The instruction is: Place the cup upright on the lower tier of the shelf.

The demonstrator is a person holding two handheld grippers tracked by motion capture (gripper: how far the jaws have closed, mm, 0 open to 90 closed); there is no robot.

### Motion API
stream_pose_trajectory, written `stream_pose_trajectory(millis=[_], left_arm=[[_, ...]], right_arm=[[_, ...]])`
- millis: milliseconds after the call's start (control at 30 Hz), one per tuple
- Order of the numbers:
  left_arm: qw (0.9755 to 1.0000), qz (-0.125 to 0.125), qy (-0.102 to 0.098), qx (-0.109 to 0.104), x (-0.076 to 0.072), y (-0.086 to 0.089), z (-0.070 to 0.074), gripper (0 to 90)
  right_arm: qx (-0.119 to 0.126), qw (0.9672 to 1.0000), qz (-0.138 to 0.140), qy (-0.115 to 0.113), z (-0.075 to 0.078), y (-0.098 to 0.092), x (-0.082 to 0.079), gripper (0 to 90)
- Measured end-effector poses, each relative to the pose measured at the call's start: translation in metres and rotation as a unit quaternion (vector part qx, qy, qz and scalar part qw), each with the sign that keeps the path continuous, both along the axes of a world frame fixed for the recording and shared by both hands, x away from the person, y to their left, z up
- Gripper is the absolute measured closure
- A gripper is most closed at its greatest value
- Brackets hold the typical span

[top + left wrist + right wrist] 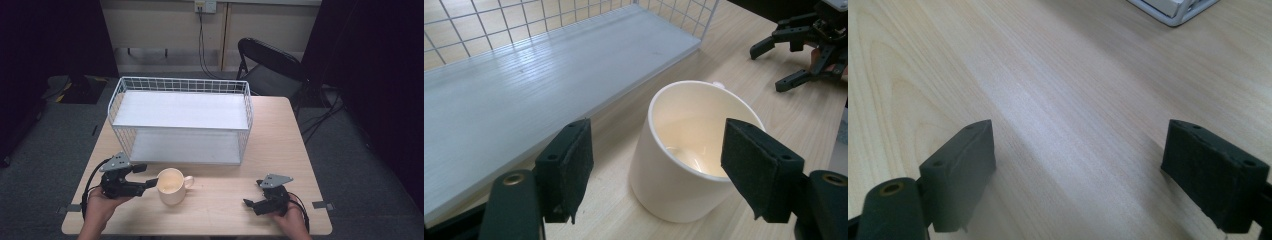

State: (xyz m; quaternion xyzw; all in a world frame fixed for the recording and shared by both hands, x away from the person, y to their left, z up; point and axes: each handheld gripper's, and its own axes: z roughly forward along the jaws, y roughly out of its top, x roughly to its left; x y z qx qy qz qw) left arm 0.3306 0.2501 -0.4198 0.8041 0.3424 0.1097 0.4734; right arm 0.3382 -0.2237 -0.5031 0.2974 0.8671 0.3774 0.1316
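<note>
From the high view, the cream mug [172, 186] sits on the table [220, 210], just in front of the white wire shelf [181, 120]. The left gripper [144, 176] is right beside the mug. In the left gripper view, its jaws stand apart around the mug [691, 152], not pinching it. In the right gripper view, the right gripper [1078, 165] is far from the mug, jaws wide over bare wood.

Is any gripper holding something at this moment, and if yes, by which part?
Nothing is held. The left gripper stands open around the cream mug, pads off its wall. The right gripper is open over bare table.
</note>
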Motion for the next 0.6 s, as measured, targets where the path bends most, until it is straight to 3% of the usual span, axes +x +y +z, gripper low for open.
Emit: stream_pose_trajectory(millis=[600], left_arm=[[1.0000,-0.005,0.001,0.004,0.008,-0.016,-0.002,30.8]], right_arm=[[0.000,1.0000,0.000,0.000,0.000,0.000,0.000,13.0]])
